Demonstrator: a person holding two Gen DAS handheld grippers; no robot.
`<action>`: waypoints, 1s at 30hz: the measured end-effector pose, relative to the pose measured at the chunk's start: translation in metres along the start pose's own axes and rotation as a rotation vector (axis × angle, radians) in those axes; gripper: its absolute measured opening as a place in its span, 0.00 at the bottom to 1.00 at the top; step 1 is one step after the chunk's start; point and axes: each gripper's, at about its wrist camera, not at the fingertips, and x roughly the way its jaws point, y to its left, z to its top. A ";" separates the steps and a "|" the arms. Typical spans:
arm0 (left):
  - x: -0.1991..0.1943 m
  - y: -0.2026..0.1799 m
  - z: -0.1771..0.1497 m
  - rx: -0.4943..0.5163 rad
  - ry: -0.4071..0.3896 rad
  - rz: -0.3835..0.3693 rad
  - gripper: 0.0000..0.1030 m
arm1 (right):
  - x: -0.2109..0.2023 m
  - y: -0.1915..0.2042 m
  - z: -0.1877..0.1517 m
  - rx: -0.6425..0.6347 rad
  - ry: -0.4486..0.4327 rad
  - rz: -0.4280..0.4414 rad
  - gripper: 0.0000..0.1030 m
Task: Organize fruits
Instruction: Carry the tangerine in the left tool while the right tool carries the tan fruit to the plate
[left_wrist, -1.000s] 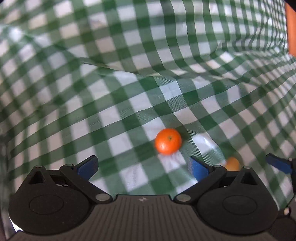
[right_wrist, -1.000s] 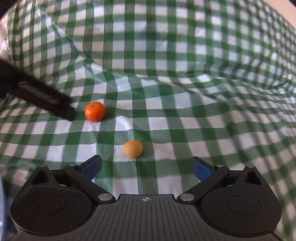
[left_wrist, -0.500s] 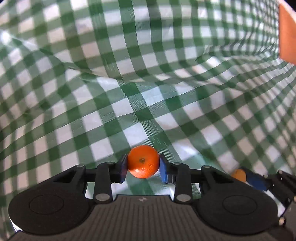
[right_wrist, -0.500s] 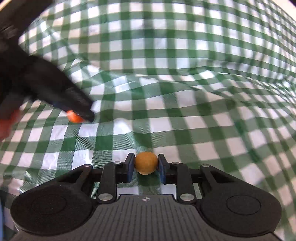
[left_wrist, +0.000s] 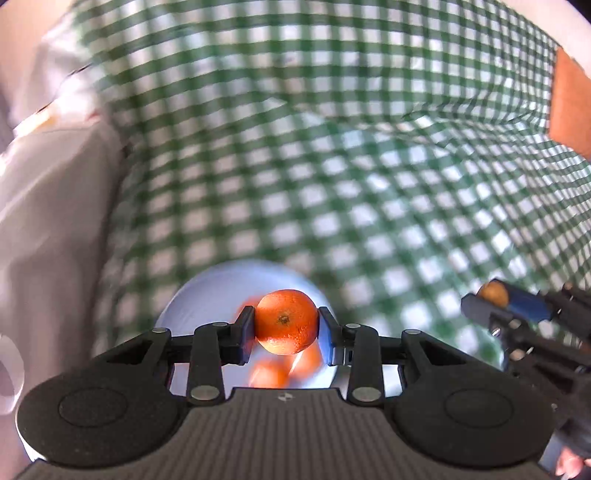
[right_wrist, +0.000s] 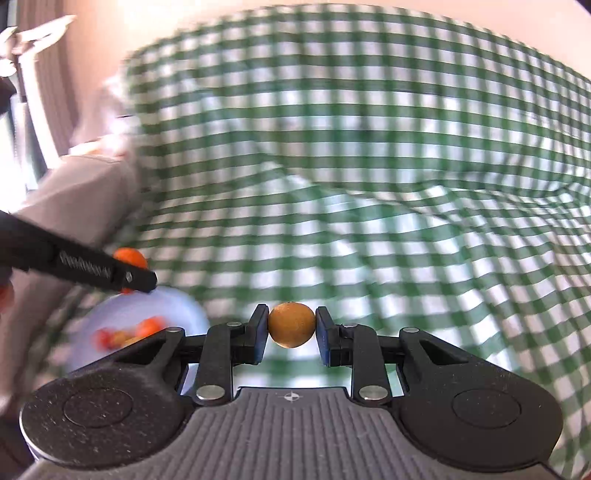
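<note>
My left gripper (left_wrist: 286, 322) is shut on an orange tangerine (left_wrist: 286, 321) and hangs above a pale blue plate (left_wrist: 207, 295) that holds several blurred orange fruits (left_wrist: 269, 373). My right gripper (right_wrist: 291, 325) is shut on a small tan round fruit (right_wrist: 291, 325), lifted off the checked cloth. In the right wrist view the left gripper (right_wrist: 127, 275) reaches in from the left with the tangerine (right_wrist: 129, 256) over the plate (right_wrist: 125, 314). In the left wrist view the right gripper (left_wrist: 496, 297) shows at the right edge with the tan fruit (left_wrist: 493, 293).
A green and white checked cloth (left_wrist: 332, 166) covers the table in rumpled folds. A pale draped fabric (left_wrist: 48, 221) lies to the left of the cloth. An orange-brown surface (left_wrist: 569, 107) shows at the far right.
Both grippers closed on their fruits, the left on the tangerine and the right on the tan fruit, then lifted them and swung left, bringing the blue plate into view.
</note>
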 end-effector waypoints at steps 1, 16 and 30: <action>-0.011 0.010 -0.014 -0.009 0.007 0.018 0.38 | -0.010 0.010 -0.003 -0.009 0.003 0.025 0.27; -0.107 0.088 -0.119 -0.172 -0.029 0.118 0.38 | -0.128 0.159 -0.057 -0.270 0.028 0.234 0.27; -0.098 0.084 -0.112 -0.172 -0.017 0.102 0.38 | -0.123 0.146 -0.052 -0.276 0.025 0.213 0.27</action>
